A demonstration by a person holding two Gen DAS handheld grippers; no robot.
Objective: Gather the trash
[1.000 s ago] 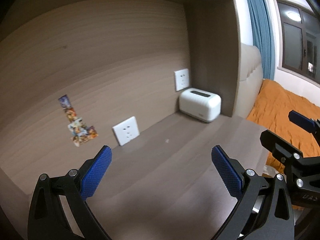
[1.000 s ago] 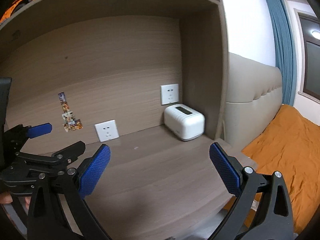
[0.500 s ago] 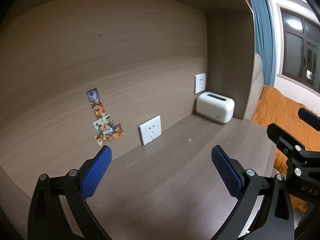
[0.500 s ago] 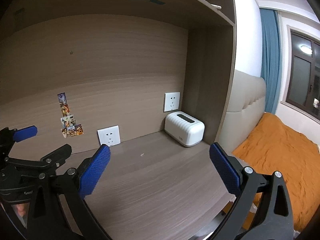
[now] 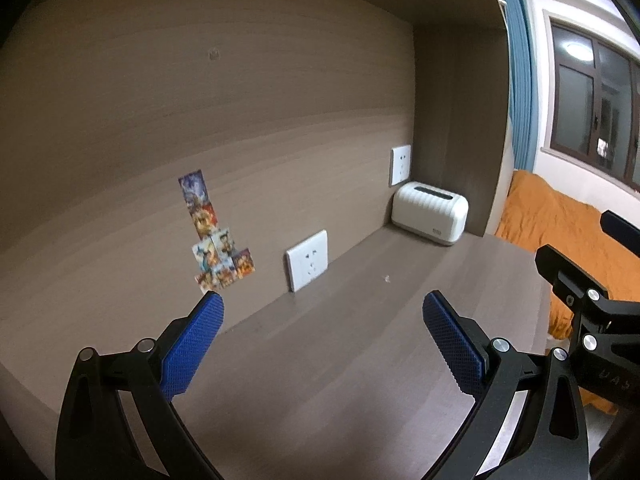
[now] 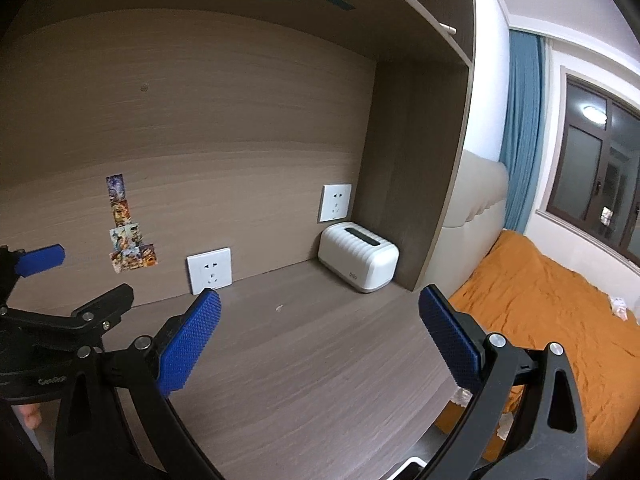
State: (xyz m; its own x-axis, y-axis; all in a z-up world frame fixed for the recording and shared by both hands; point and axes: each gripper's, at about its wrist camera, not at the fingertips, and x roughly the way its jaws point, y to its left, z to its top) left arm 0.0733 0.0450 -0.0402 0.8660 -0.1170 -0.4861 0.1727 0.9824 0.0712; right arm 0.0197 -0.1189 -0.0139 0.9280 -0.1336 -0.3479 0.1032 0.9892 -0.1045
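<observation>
A tiny pale scrap (image 5: 386, 279) lies on the brown wooden desk (image 5: 340, 360), between the lower wall socket and the white box; it also shows in the right wrist view (image 6: 279, 308). My left gripper (image 5: 323, 312) is open and empty, held above the desk well short of the scrap. My right gripper (image 6: 320, 312) is open and empty, also above the desk. The right gripper shows at the right edge of the left wrist view (image 5: 576, 264), and the left gripper at the left edge of the right wrist view (image 6: 76, 280).
A white ribbed box (image 5: 430, 219) stands in the desk's back right corner under a wall socket (image 5: 400, 164). A second socket (image 5: 307, 260) and stickers (image 5: 216, 240) are on the back panel. An orange bed cover (image 6: 552, 312) lies right of the desk.
Both grippers have tilted up and drawn back, so more of the back panel and shelf underside shows. Both stay open and empty.
</observation>
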